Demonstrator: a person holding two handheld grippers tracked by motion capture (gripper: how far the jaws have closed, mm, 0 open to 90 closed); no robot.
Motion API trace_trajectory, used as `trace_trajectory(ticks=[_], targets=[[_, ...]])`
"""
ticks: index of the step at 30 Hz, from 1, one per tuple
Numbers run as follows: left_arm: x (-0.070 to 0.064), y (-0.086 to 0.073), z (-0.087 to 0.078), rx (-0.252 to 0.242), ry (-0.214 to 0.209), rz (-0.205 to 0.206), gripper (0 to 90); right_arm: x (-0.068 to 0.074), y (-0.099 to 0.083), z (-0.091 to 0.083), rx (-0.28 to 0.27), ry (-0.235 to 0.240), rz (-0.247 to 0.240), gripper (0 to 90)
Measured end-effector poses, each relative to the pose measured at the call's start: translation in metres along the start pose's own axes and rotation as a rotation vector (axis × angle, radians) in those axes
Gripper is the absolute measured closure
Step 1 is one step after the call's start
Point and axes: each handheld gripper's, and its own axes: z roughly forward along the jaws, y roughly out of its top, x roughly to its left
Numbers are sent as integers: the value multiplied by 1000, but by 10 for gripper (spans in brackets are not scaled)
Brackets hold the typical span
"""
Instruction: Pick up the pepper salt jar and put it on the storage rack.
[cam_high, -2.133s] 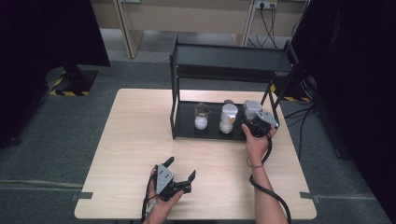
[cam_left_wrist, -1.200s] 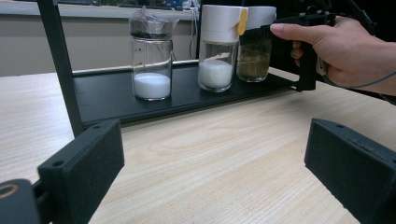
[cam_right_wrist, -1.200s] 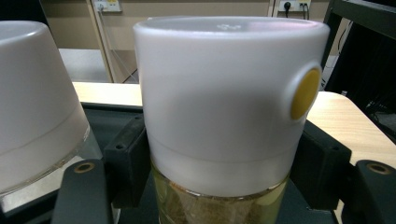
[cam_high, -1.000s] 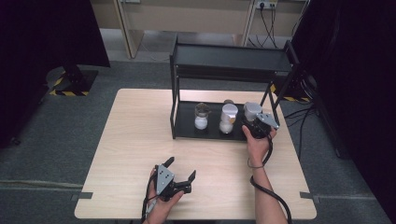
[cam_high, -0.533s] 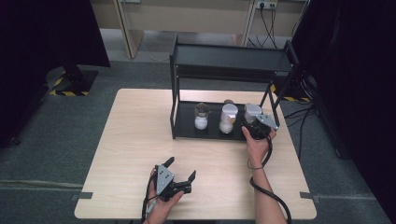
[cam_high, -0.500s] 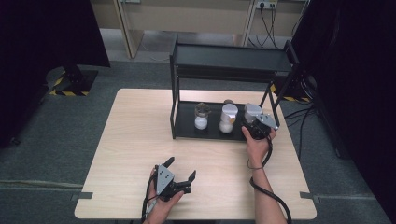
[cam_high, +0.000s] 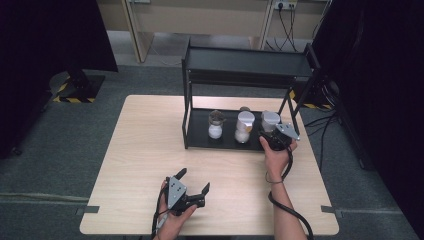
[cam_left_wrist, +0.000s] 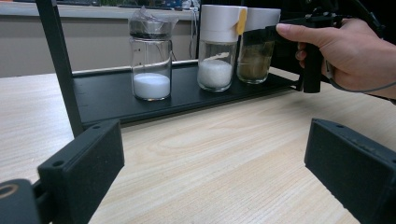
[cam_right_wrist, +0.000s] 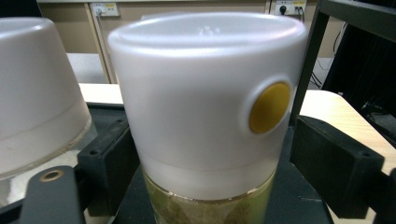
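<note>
High view: a black two-tier rack (cam_high: 240, 55) stands at the far side of a pale wooden table (cam_high: 145, 150). Three jars sit in a row on the rack's lower shelf. Nearest the rack's left post, a clear jar with white powder (cam_high: 215, 124) and a dark lid. Middle, a white-capped jar of white grains (cam_high: 244, 126). At the right end of the shelf, a white-capped jar of brownish spice (cam_high: 269, 121).

Right gripper (cam_high: 274, 135) is held up against the right end of the shelf, level with the spice jar. In the right gripper view its jaws stand wide, one on each side of the jar's white cap (cam_right_wrist: 205, 98), which has a yellow round button. There looks to be a gap on both sides, so no squeeze yet; contact on the near-left jaw I cannot rule out.

Left gripper (cam_high: 192, 190) rests low on the table, well in front of the rack, jaws spread, holding nothing. Its own view looks along the tabletop at the shelf and the person's right hand (cam_left_wrist: 348, 44).

Judgement: the step in hand is the approach to grasp the spice jar. Next move calls for closing the jaws squarely, preferably lower on the glass than on the cap, then lifting straight out under the upper tier without knocking the middle jar just beside it.
</note>
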Motion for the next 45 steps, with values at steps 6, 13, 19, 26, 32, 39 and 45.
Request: trace_trajectory(ticks=[6,13,19,26,32,39,45], targets=[[0,0,0,-1,0,3,42,1,1,-4,-6,8,7,161],[0,0,0,0,-1,5,42,4,1,-8,-13,20,12,132],[0,0,0,1,-2,5,42,7,0,-13,-20,22,23,112],[-1,0,0,1,-1,7,42,10,-2,-16,-19,20,17,101],[-1,0,0,2,-1,8,42,11,0,-19,-21,17,14,91],[-1,0,0,2,-2,9,42,12,0,-22,-21,22,9,79],[-1,0,0,2,-2,9,42,12,1,-25,-20,23,4,71]])
